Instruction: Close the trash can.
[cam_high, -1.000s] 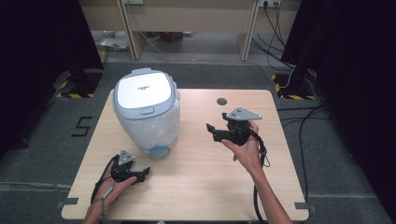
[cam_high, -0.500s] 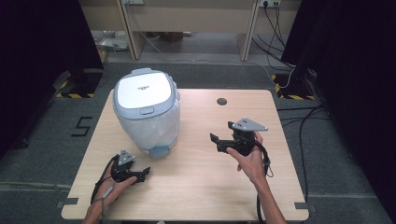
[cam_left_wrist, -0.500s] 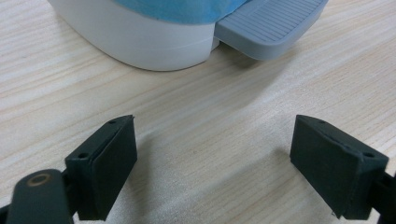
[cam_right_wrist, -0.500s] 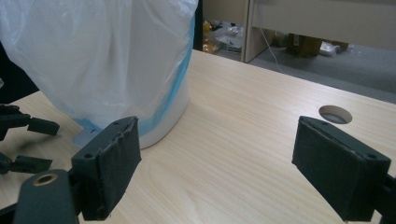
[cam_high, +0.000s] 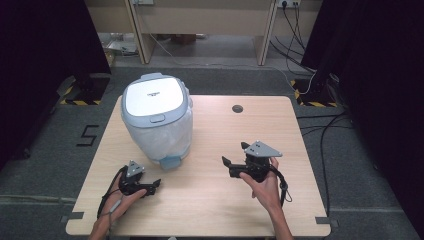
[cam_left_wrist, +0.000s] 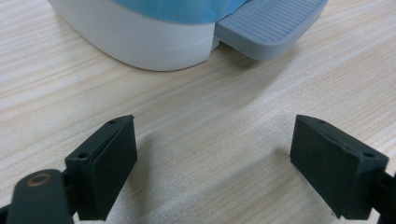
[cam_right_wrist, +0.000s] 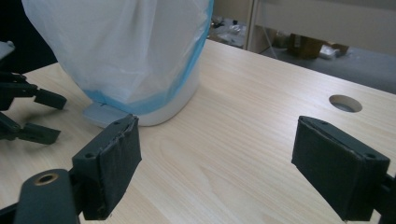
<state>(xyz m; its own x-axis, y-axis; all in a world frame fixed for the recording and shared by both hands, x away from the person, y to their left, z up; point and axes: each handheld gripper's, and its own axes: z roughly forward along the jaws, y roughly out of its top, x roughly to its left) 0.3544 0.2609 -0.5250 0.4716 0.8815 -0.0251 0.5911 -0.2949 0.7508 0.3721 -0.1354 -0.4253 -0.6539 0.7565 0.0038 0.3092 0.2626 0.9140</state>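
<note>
A pedal bin (cam_high: 157, 117) with a white lid (cam_high: 153, 96) and a clear liner bag stands at the back left of the wooden table (cam_high: 215, 200). Its grey pedal (cam_high: 170, 162) faces the near edge. My left gripper (cam_high: 154, 188) rests low on the table just before the pedal (cam_left_wrist: 271, 25), open (cam_left_wrist: 215, 168) and holding nothing. A hand holds my right gripper (cam_high: 233, 153) above the right half of the table. Its jaws (cam_right_wrist: 217, 168) point at the bin (cam_right_wrist: 130, 51) and have just been opening, with nothing between them. The left gripper (cam_right_wrist: 62, 117) sits beside the pedal (cam_right_wrist: 100, 114).
A round cable hole (cam_high: 237, 108) sits near the table's far edge, right of the bin. Bare wood lies between the two grippers. Beyond the table there are a wooden desk (cam_high: 200, 20), floor cables (cam_high: 320, 125) and dark curtains on both sides.
My right gripper has come down and nearer the table's front edge, still pointing at the bin. The left gripper and the bin have stayed where they were.
</note>
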